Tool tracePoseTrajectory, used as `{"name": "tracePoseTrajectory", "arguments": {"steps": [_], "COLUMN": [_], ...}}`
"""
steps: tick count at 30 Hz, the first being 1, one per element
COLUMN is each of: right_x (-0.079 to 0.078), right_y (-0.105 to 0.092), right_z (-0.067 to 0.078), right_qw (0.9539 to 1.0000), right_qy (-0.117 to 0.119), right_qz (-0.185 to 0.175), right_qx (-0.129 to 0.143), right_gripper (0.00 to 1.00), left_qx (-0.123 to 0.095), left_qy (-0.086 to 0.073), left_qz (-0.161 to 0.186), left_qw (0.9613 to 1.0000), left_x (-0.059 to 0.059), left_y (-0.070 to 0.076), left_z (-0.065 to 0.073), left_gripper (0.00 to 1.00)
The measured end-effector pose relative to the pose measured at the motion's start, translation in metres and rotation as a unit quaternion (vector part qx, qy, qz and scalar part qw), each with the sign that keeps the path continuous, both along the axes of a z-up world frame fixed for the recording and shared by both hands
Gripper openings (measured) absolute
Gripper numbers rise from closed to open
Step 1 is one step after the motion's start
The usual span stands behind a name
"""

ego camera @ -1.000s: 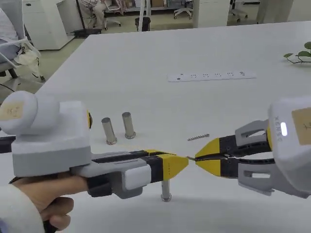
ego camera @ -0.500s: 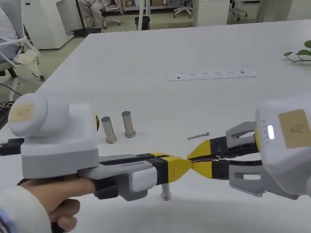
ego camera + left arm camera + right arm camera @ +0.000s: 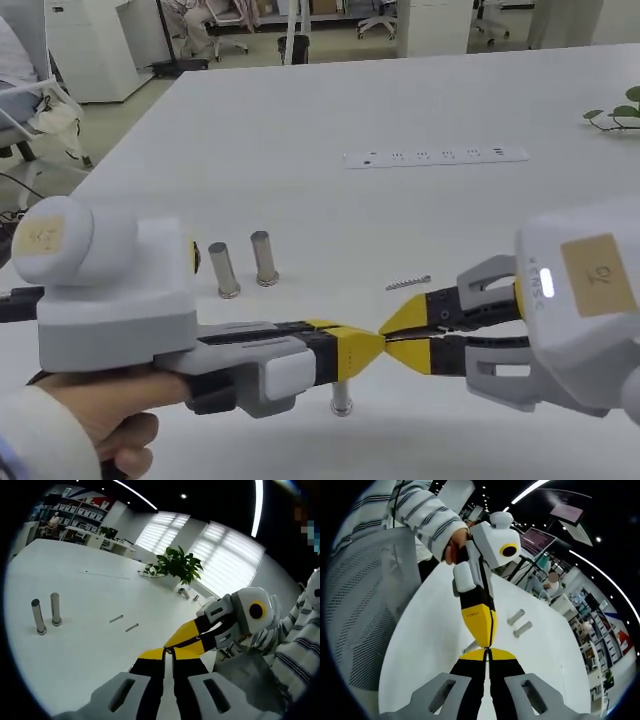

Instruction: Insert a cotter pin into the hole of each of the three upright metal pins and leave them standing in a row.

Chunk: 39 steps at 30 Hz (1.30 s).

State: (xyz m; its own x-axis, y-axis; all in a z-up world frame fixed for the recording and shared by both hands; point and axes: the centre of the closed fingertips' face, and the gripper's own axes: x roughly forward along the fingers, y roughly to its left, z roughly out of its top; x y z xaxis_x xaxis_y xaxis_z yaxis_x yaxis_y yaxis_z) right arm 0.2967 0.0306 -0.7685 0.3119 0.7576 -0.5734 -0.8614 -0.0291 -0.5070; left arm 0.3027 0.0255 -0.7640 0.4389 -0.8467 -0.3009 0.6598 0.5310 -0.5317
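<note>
One pin (image 3: 341,393) is standing upright on the table (image 3: 300,130), long axis vertical, its top pinched in the left gripper's (image 3: 374,341) closed jaws. The right gripper (image 3: 390,334), jaws pressed together, is touching it tip to tip. Two other pins (image 3: 222,270) are standing upright behind, and a cotter pin (image 3: 408,283) is lying flat.

The left gripper (image 3: 372,343) and right gripper (image 3: 392,332) each have yellow wedge-shaped jaw tips, black shanks, grey linkages and a bulky white housing with a tan label. The right one's housing also carries a small lit white light at its 9 o'clock edge. At 11 o'clock in the right gripper view the person's sleeve (image 3: 420,510) is white with dark stripes, and at 8 o'clock in the head view a pale cuff (image 3: 22,440) sits behind the hand (image 3: 100,425).
</note>
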Motion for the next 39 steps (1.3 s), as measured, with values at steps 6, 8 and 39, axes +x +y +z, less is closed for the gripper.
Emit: {"name": "tracePoseTrajectory", "arguments": {"steps": [6, 8, 39], "right_x": [-0.001, -0.001, -0.012], "right_y": [0.001, 0.001, -0.007], "right_z": [0.0, 0.0, -0.004], "right_qw": [1.0, 1.0, 0.9837], "right_qy": [-0.001, -0.002, 0.166], "right_qz": [0.002, 0.002, -0.024], "right_qx": [-0.003, -0.004, 0.065], "right_gripper": [0.02, 0.02, 0.14], "left_qx": [0.004, 0.006, 0.036], "left_qy": [-0.001, 0.001, -0.025], "left_qz": [0.003, 0.006, -0.041], "left_qw": [1.0, 1.0, 0.9982], "left_x": [0.0, 0.0, -0.017], "left_y": [0.002, 0.002, 0.004], "left_z": [-0.001, -0.002, -0.001], "left_gripper": [0.02, 0.0, 0.0]}}
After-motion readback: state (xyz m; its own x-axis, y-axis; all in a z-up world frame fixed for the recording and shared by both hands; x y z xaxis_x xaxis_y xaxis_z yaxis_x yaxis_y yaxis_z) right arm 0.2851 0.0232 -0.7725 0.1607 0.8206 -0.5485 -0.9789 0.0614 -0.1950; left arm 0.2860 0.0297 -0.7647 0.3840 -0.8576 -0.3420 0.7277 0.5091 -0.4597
